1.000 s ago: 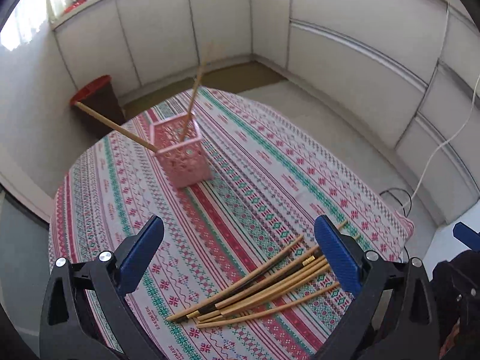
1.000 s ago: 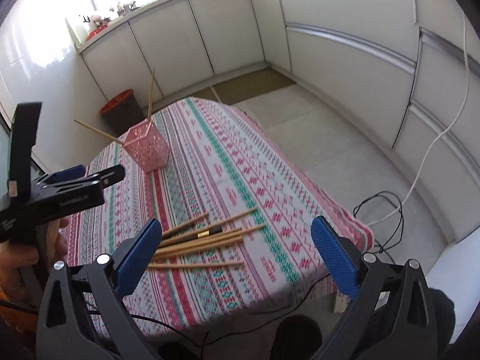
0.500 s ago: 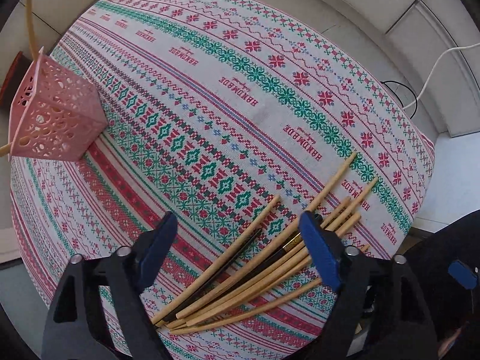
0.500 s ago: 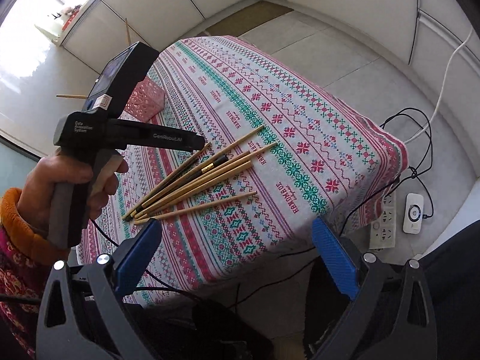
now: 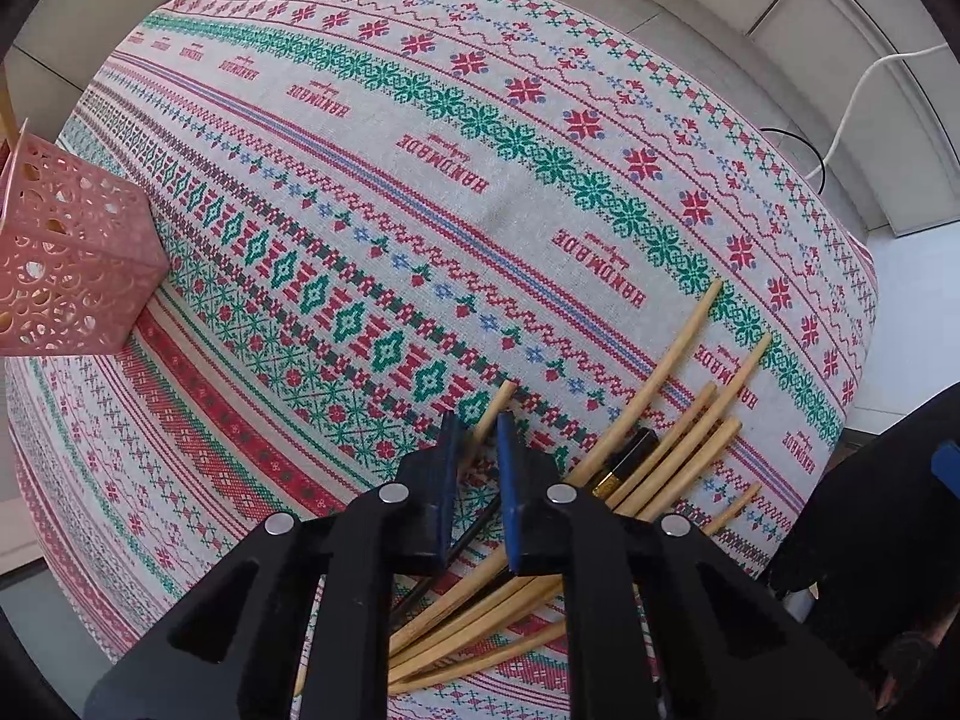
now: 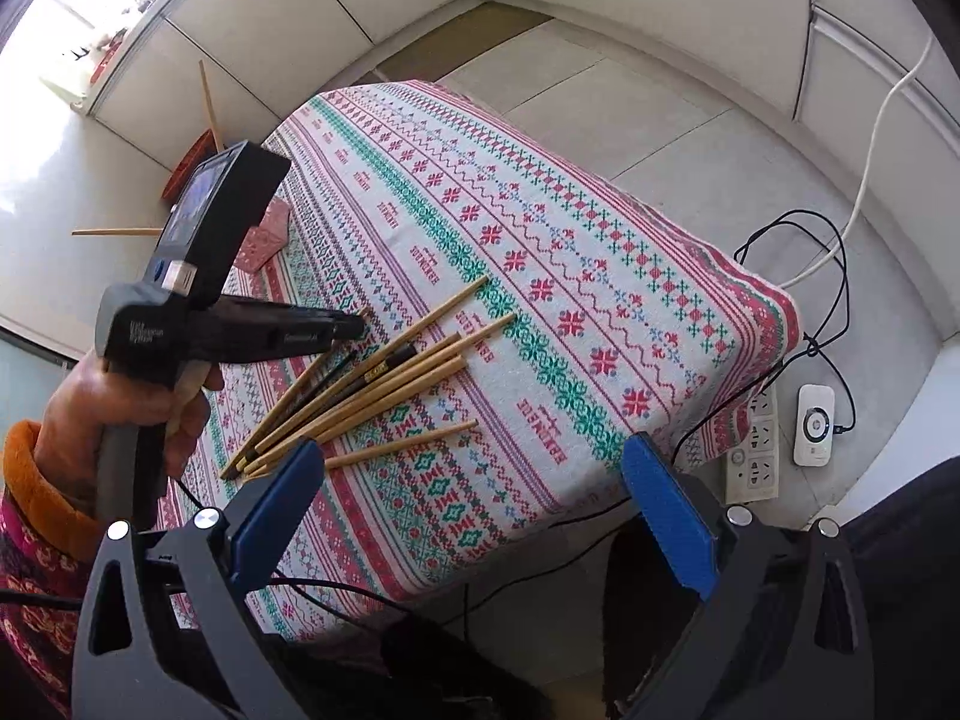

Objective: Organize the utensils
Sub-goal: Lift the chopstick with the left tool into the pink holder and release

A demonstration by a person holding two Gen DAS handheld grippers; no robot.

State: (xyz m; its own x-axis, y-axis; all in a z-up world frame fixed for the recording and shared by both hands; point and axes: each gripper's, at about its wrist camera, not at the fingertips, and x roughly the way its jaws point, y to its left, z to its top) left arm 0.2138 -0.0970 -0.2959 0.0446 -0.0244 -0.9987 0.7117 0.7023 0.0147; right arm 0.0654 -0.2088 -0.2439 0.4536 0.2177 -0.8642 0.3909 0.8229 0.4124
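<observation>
Pink holder [image 5: 72,264] holds chopsticks; left gripper [image 5: 477,432] jaws just closed onto one chopstick [image 5: 493,405]; right gripper [image 6: 468,492] jaws wide.

We see a wide bare stretch of tablecloth [image 5: 456,168] between the pink basket [image 5: 66,264] at the far left and the chopsticks [image 5: 672,420] at the near right, open to any approach. The left gripper [image 5: 477,438] stands among the chopsticks, its jaws just closing around one stick, and blocks that pile from above. The right gripper [image 6: 474,504] hangs off the table's edge, jaws spread, nothing between them.
</observation>
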